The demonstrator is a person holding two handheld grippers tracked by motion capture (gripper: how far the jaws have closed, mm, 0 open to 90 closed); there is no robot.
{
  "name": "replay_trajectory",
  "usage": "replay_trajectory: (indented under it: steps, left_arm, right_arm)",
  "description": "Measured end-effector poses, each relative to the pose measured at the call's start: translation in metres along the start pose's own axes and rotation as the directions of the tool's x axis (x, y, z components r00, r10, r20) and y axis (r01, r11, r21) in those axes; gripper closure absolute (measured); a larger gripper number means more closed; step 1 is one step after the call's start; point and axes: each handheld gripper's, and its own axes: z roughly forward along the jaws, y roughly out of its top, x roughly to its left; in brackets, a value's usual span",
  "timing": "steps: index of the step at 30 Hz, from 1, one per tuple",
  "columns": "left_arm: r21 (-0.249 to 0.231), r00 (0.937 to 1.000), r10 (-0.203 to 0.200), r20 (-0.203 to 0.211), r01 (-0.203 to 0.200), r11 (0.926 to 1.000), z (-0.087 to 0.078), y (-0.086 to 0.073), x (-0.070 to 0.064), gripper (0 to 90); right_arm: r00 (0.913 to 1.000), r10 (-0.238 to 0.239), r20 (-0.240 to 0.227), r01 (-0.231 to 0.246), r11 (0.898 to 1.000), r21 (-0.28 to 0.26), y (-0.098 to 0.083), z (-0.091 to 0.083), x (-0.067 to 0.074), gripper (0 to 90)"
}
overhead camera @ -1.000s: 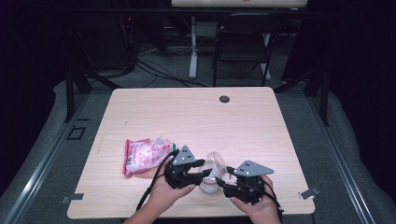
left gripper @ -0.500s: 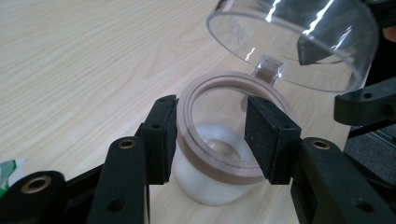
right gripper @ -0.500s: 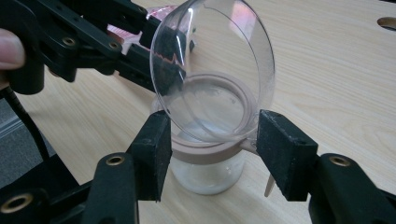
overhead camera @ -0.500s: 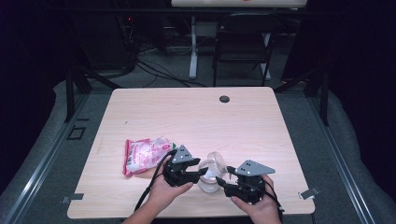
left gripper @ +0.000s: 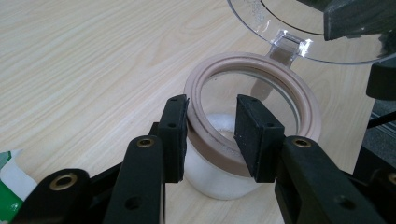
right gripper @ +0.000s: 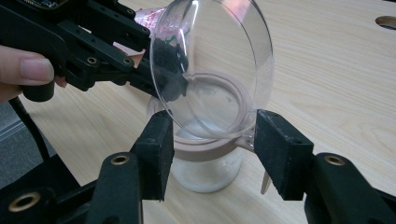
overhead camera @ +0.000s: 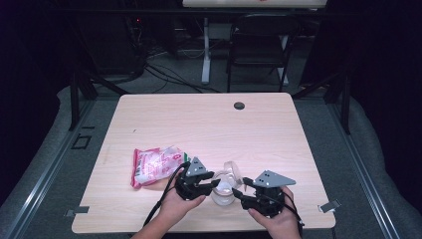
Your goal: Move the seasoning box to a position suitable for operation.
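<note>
Jar: a clear jar [overhead camera: 222,193] with a pale pinkish collar [left gripper: 306,100] around its mouth stands upright on the table [overhead camera: 209,124], near the front edge, between the two grippers; some white stuff lies at its bottom.
Lid: a clear round lid [right gripper: 212,65], hinged at the collar, stands flipped up and tilted over the mouth.
Left gripper: the left gripper [overhead camera: 208,185] sits at the jar's 9 o'clock in the high view. Its jaws have just been closing, and they straddle the near side of the collar, one pad outside, one inside the mouth. Whether both pads press cannot be told.
Right gripper: the right gripper [overhead camera: 240,191], at the jar's 3 o'clock, holds its jaws wide on either side of the collar and lid hinge, not visibly pressing.
Packet: a pink snack packet [overhead camera: 154,166] lies at the jar's 10 o'clock, near the left gripper.
</note>
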Motion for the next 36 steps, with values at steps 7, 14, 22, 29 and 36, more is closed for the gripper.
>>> replay_trajectory:
  steps: [7, 14, 22, 29, 36]
  left_arm:
    - [-0.001, 1.0, 0.002, 0.003, -0.002, 1.0, 0.0, 0.0, 0.0, 64.7]
    - [-0.003, 1.0, -0.005, 0.006, 0.005, 1.0, 0.0, -0.001, 0.0, 64.7]
    - [-0.006, 1.0, -0.005, 0.007, 0.005, 1.0, 0.0, -0.001, 0.0, 64.7]
    - [-0.007, 1.0, -0.006, 0.006, 0.006, 1.0, 0.0, -0.001, 0.0, 64.7]
    - [-0.007, 1.0, -0.008, 0.003, 0.008, 0.9999, 0.0, -0.001, 0.0, 64.8]
  right_arm:
    - [0.9996, 0.027, 0.002, -0.027, 1.0, -0.012, -0.001, -0.002, -0.006, 47.5]
    - [0.9992, 0.04, 0.009, -0.04, 0.999, -0.013, -0.003, -0.004, -0.011, 47.5]
    - [0.9985, 0.055, 0.001, -0.055, 0.998, -0.003, -0.005, -0.006, -0.016, 55.0]
    - [0.9977, 0.068, 0.001, -0.068, 0.998, 0.002, -0.007, -0.005, -0.02, 57.0]
    - [0.9973, 0.073, 0.008, -0.073, 0.997, 0.008, -0.008, -0.003, -0.019, 56.8]
